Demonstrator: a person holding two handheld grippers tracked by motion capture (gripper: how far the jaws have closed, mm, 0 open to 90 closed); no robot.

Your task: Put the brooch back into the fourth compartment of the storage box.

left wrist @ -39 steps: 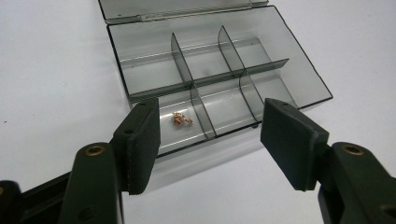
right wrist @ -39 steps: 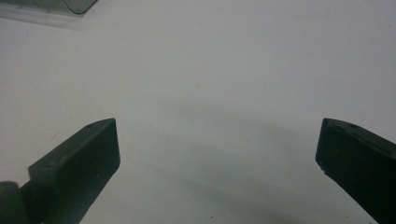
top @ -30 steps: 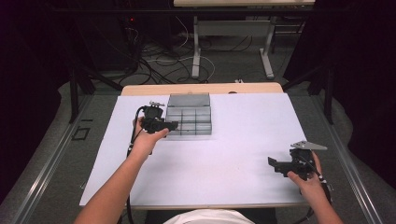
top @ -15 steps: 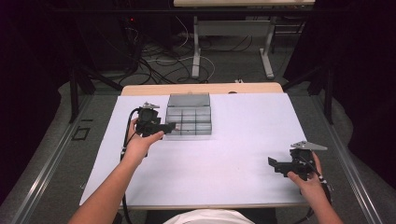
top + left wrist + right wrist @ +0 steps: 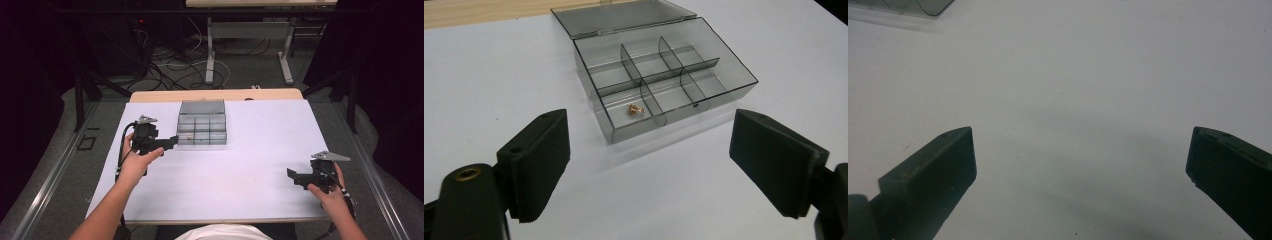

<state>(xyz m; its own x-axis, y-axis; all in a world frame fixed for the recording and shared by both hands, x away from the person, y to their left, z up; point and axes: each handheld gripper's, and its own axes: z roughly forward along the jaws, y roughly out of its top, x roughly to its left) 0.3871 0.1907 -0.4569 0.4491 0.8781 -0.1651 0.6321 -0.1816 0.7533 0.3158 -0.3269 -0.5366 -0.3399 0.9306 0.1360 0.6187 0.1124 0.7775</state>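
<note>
The left hand-held gripper [image 5: 172, 143] sits in the person's left hand [image 5: 134, 162], just beside the near left corner of the compartment box [image 5: 202, 130]. Its two black jaws stand wide apart with nothing between them, and they have just been opening. In the left gripper view each jaw ends in a flat rectangular pad [image 5: 541, 162] of matte black rubber with a finely ribbed face, and a brass-coloured ring shows at the base of the left jaw.

Past the jaws lies the box, a shallow rectangular tray of smoky translucent plastic with thin walls, divided by slim partitions into six compartments in two rows. Its hinged lid [image 5: 621, 16] is laid flat open behind it. A small gold-coloured metal piece [image 5: 635, 109], knobbly in outline, lies in the near left compartment.

The white surface [image 5: 240, 170] under the box is smooth and matte, with a pale wooden edge at the far side.

The right hand-held gripper [image 5: 291, 174] is well apart from the box, near the front right corner, held low in the right hand [image 5: 330, 192]. Its jaws are spread wide over bare white.
</note>
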